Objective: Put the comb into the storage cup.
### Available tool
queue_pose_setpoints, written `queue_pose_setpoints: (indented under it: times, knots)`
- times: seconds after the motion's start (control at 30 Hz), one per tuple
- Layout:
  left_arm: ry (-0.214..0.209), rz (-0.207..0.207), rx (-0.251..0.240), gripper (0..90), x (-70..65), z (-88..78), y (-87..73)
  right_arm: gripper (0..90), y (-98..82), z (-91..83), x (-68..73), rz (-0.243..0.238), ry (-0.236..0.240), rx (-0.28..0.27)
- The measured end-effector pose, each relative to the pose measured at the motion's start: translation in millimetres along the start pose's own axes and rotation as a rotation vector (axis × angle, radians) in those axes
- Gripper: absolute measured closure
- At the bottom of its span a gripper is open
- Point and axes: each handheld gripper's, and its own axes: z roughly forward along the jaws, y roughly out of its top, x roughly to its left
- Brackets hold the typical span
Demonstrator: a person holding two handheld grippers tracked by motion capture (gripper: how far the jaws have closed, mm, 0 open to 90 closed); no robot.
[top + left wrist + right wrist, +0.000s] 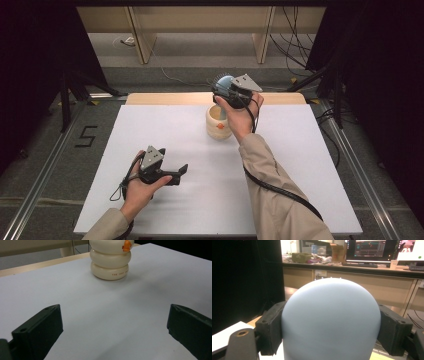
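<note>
The right gripper (226, 86) clamps a pale blue dome (330, 320) between its jaws, held above the cream pot (218, 123) near the table's (300, 165) far edge; the left gripper (181, 171) rests low at the near left, jaws wide apart and empty, pointing toward the pot.

The high view looked forward and down over the white table (165, 130). The left gripper view sat low, facing the cream container (110, 260) (shared with overhead); the right gripper view pressed against a blue dome (330, 320).
</note>
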Motion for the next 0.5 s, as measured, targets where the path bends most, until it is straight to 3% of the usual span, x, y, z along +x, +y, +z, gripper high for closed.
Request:
queue_pose_setpoints:
  times: [0.5]
  knots:
    - [-0.001, -0.001, -0.002, 0.0, -0.1, 0.1, 0.0, 20.3, -3.7, 1.8, 0.4, -0.001, -0.001, 0.009]
